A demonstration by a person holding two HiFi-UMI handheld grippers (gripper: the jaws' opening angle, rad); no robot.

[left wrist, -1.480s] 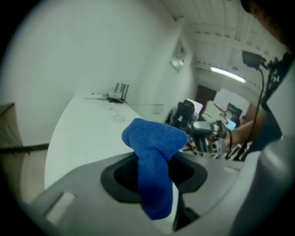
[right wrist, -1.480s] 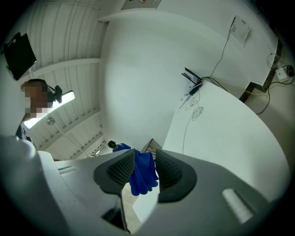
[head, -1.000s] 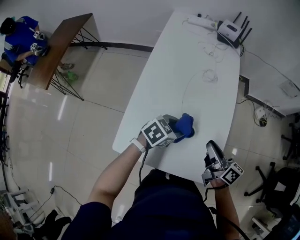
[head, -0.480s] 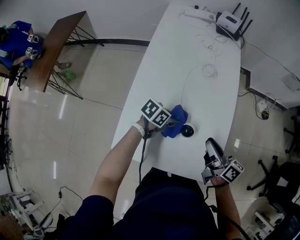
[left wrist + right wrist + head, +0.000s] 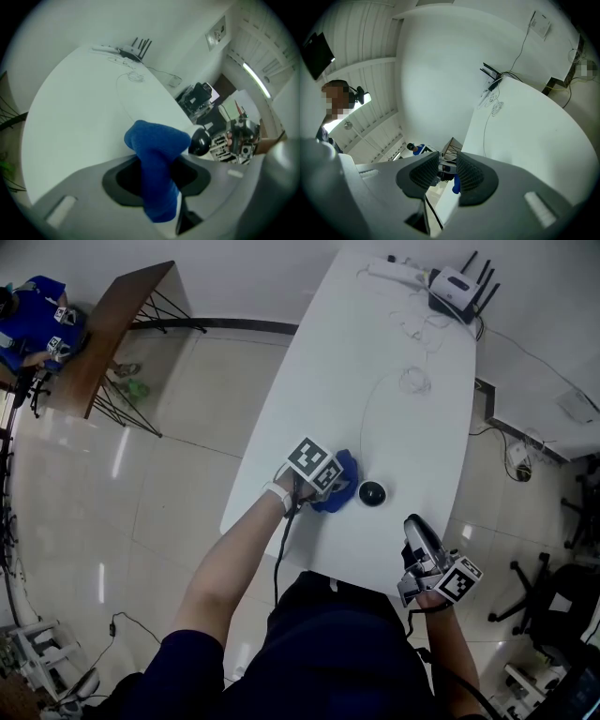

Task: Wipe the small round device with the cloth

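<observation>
Left gripper (image 5: 328, 486) clamps blue cloth (image 5: 157, 140) — small round device (image 5: 373, 493) just beside.

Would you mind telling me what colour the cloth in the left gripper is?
Blue. The cloth shows best in the left gripper view.

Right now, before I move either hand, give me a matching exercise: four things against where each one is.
1 cloth
2 small round device
3 router
4 right gripper

A far end of table
B empty, near table's front corner
C clamped by left gripper
D on table, right of cloth

Pairs: 1-C, 2-D, 3-A, 4-B
</observation>
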